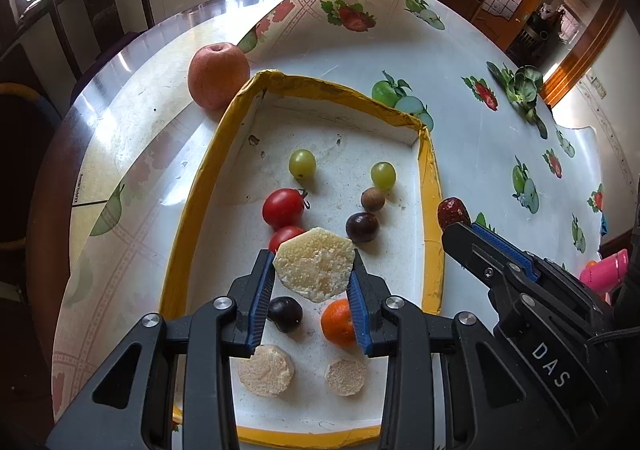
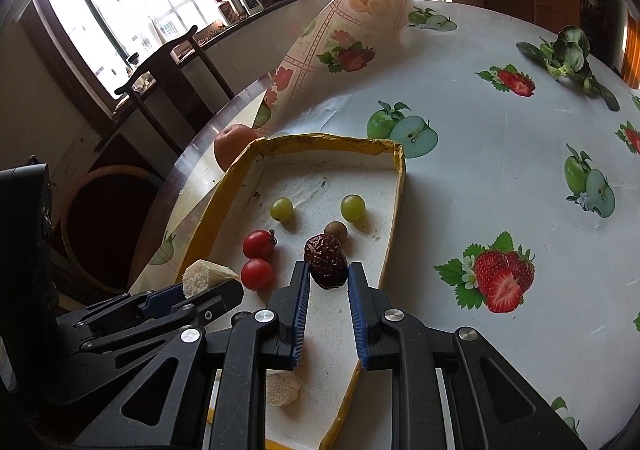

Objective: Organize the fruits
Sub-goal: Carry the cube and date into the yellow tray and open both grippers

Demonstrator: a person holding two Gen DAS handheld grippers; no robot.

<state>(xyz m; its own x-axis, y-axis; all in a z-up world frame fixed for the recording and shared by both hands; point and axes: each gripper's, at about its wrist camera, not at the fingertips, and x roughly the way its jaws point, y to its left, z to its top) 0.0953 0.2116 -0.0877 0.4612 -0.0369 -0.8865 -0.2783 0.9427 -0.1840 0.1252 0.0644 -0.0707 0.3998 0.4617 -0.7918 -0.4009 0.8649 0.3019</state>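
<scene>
Apple (image 1: 218, 75) behind tray (image 1: 192, 194)

Left gripper (image 1: 314, 270) clamping pale slice (image 1: 314, 270) — above yellow-rimmed tray (image 1: 200, 186)

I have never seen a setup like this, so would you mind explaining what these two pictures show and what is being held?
These are two hand-held grippers, each with two blue-padded fingers and a wide-angle camera looking along them. One picture comes from the left gripper, the other from the right gripper; each also catches the other from the side. The left one is shut on a pale cut fruit slice, the right on a wrinkled red date. Below lies a yellow-rimmed tray on a fruit-print tablecloth, holding green grapes, cherry tomatoes, dark grapes, a small orange and more pale slices. A large apple sits outside the tray.
</scene>
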